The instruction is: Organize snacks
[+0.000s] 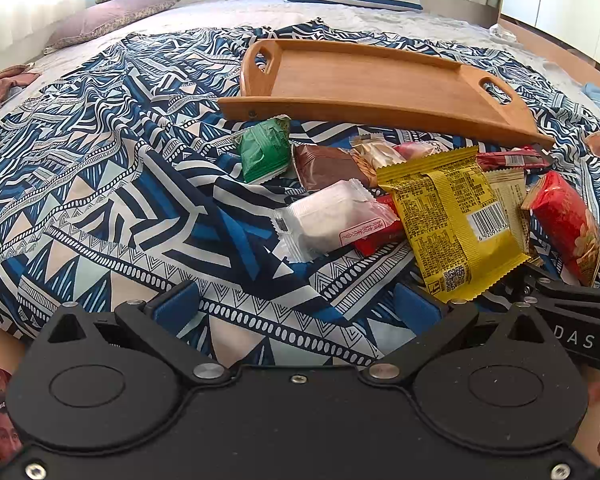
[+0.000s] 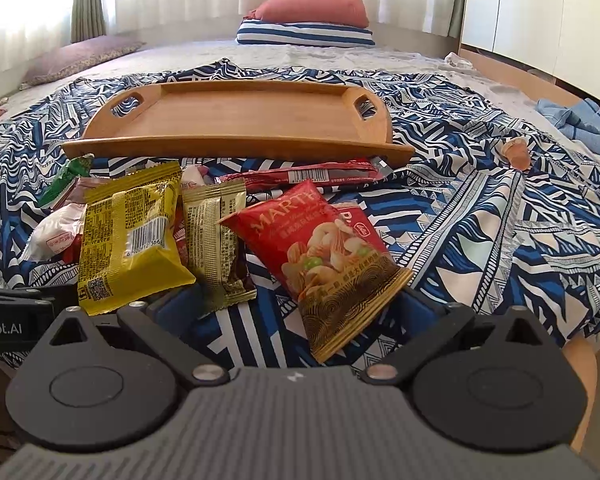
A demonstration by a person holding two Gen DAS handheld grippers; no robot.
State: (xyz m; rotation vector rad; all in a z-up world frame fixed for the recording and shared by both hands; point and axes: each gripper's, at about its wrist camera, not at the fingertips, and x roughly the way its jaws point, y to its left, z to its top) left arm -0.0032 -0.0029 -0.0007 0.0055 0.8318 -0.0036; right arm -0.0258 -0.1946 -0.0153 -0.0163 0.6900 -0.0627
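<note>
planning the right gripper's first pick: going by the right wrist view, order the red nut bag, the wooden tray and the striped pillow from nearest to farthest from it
1. red nut bag: just ahead of the right gripper, its bottom edge between the open fingers.
2. wooden tray: beyond the snack pile, mid-bed.
3. striped pillow: far end of the bed, under the red cushion.

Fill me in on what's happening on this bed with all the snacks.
A person holds a two-finger gripper in each hand, sorting snacks on a patterned bedspread. Both the left gripper and right gripper are open and hold nothing. The wooden tray beyond the pile has nothing in it. The packets lie loose in front of it: a yellow packet, a red nut bag lying between the right gripper's fingers, a green packet and a clear-wrapped white snack. Nothing has been sorted yet.
</note>
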